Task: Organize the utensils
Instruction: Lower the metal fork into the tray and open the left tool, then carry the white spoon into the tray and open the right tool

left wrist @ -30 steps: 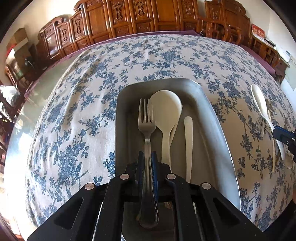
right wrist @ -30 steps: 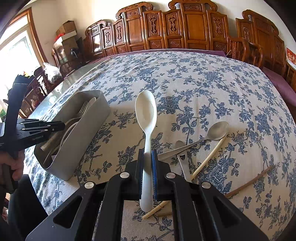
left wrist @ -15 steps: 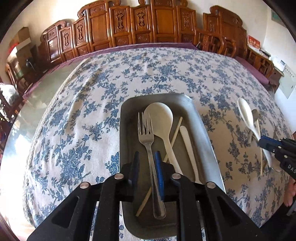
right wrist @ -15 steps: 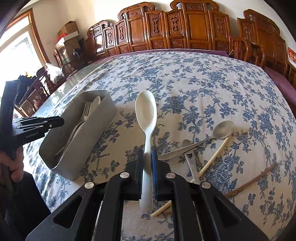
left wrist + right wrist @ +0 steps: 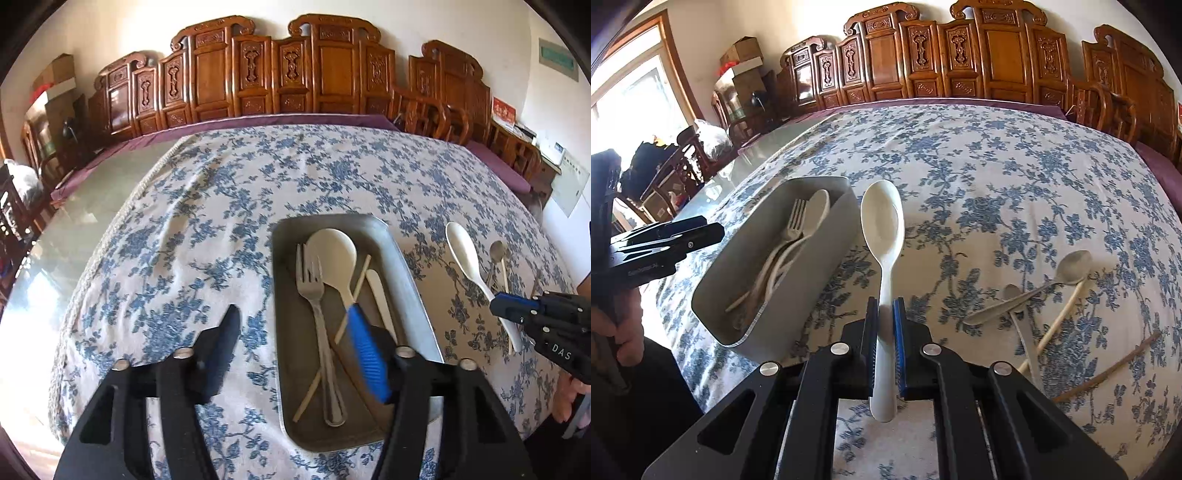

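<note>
Fork (image 5: 320, 325) just dropped in tray (image 5: 406, 258), left tool (image 5: 295, 347) opening, empty; right tool (image 5: 885, 332) clamping white spoon (image 5: 882, 236), next in.

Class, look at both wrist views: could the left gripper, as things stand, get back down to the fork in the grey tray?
Probably yes. The left gripper hangs just above the grey tray, jaws just opened and empty; the fork lies uncovered on top.

The left gripper (image 5: 291, 328) released the fork (image 5: 318, 325); its jaws have just been opening, nothing clamped between them. The fork lay in the gray tray (image 5: 413, 291) beside the right finger, the gripper raised above it.
</note>
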A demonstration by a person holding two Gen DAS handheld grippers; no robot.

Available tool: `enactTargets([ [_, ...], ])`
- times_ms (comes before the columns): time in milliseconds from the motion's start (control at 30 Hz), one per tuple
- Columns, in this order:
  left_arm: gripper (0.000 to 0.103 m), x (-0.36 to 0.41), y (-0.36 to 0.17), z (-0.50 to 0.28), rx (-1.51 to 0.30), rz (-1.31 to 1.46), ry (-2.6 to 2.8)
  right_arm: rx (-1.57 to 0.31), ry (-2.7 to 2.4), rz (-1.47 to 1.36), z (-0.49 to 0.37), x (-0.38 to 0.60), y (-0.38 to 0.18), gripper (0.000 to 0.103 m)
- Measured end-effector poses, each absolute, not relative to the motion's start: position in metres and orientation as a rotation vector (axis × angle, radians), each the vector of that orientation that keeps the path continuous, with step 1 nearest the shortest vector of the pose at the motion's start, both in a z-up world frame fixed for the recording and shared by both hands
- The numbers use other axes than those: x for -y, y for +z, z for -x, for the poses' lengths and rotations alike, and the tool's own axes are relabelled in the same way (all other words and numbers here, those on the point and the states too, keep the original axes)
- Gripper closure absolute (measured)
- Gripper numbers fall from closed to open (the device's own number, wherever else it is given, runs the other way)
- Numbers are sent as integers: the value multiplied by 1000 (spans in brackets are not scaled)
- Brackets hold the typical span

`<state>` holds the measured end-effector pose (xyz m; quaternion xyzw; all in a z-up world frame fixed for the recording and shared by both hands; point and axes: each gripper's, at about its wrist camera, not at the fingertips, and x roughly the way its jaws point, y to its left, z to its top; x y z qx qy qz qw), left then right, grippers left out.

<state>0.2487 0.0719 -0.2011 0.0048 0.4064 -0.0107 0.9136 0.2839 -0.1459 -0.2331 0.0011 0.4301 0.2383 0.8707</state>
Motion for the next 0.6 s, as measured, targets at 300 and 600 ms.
enactTargets([
  [300, 32, -94, -197, -247, -815, 26, 4, -887, 579, -22, -287, 104, -217, 93],
  [600, 32, -113, -196, -246, -807, 55, 31, -912, 646, -46, -301, 49, -215, 93],
])
